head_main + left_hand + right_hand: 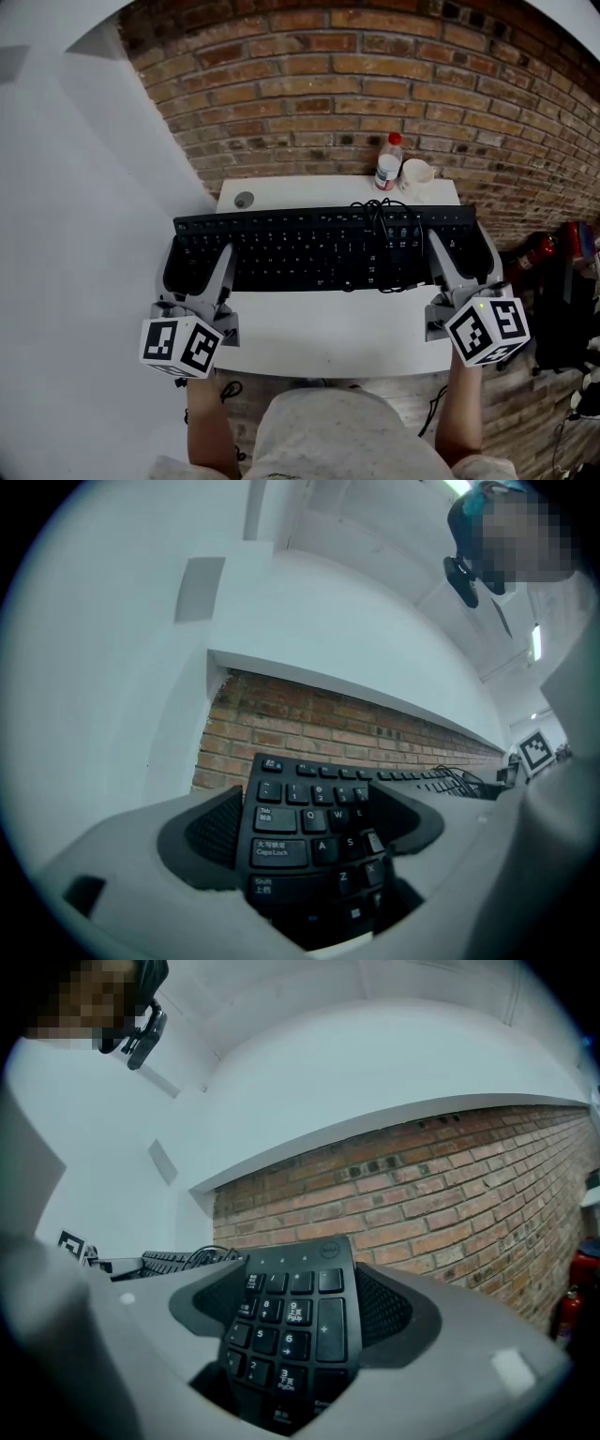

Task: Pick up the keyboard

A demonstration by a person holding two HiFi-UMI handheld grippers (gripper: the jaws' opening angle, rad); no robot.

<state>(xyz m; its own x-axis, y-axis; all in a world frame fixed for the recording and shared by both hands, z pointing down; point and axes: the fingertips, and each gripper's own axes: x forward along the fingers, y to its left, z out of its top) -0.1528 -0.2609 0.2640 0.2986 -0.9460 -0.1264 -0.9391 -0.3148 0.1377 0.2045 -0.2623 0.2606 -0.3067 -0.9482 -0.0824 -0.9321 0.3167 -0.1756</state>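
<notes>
A long black keyboard (319,248) hangs level above the white table (328,328), held by its two ends. My left gripper (202,267) is shut on its left end. In the left gripper view the Tab and Caps Lock keys (281,836) sit between the dark pads (214,832). My right gripper (461,258) is shut on the right end. In the right gripper view the number pad (291,1321) fills the gap between the pads (386,1305). The keyboard's black cable (380,217) lies coiled on top of its keys.
A red-capped bottle (388,162) and a white cup (416,173) stand at the table's back edge by the brick wall (375,84). A grey round cable hole (244,200) is at the back left. A red fire extinguisher (539,248) lies on the floor to the right.
</notes>
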